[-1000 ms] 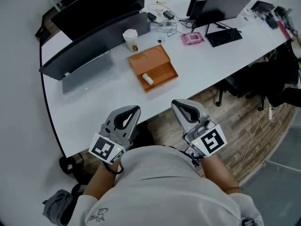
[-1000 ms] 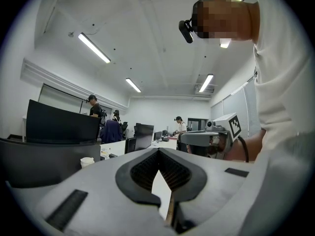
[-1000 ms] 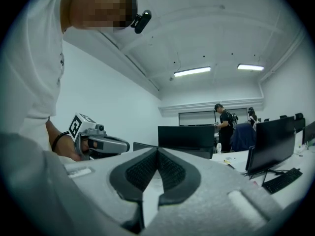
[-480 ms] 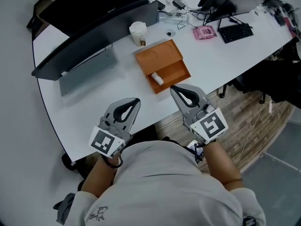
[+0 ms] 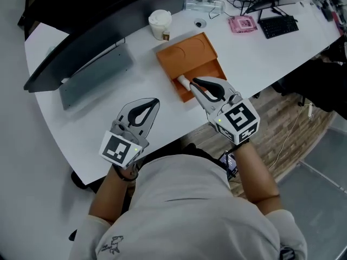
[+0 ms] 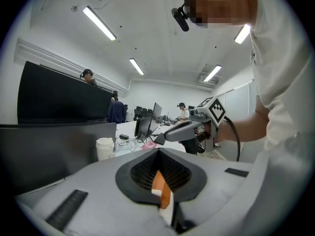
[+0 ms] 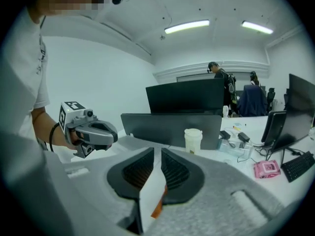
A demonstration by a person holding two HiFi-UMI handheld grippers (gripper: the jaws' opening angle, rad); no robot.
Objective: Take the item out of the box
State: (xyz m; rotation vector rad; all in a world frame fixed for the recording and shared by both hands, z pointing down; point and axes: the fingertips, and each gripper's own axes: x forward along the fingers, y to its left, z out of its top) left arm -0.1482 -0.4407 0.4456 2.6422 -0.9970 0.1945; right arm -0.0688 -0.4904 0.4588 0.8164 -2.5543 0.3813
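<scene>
An orange box (image 5: 190, 53) lies open on the white table (image 5: 108, 118), its lid flat behind the tray. A white roll (image 5: 182, 80) lies at the tray's near-left end. My right gripper (image 5: 194, 82) hangs over the tray's near edge, its tips just beside the roll. Its jaws have just been opening, and a narrow slit shows between them in the right gripper view (image 7: 156, 154), with nothing gripped. My left gripper (image 5: 155, 101) hovers over bare table to the left of the box. Its tips meet in the left gripper view (image 6: 158, 154) and it holds nothing.
A paper cup (image 5: 160, 23) stands behind the box, next to a long dark screen (image 5: 97, 42) with a grey panel (image 5: 92, 80) below it. A clear case (image 5: 203, 4), a pink object (image 5: 242, 24) and a keyboard (image 5: 279, 26) lie at the back right. Wooden floor (image 5: 287, 123) shows beyond the table's near edge.
Both grippers have moved forward and down over the table towards the box. The right one, earlier short of the table's edge, now reaches the tray beside the roll.
</scene>
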